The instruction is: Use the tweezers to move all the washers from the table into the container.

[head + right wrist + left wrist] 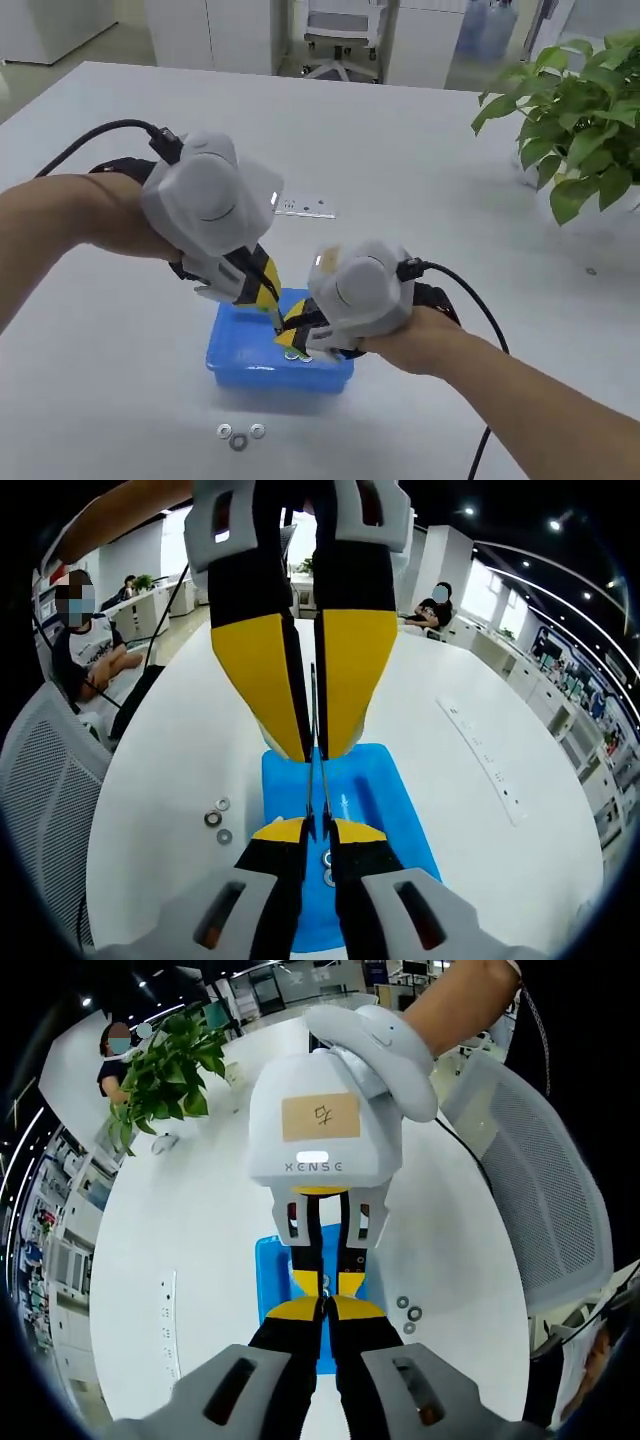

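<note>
Three washers (238, 435) lay loose on the table (430, 170), just beside the blue container (270, 378) on its near side. Left gripper (268, 298) and right gripper (296, 338) met tip to tip above it, jaws narrow, both clamping the thin tweezers (312, 755). Power strip (305, 208) and plant (580, 110) stood well apart, with bare tabletop around the container.

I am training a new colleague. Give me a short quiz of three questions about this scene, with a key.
1. True or false: every washer is already inside the blue container.
2. How many washers lie on the table beside it? A) one B) three C) six
3. Fill in: the left tongs and the right tongs both grip the thin ____.
Key: 1 false; 2 B; 3 tweezers.
</note>
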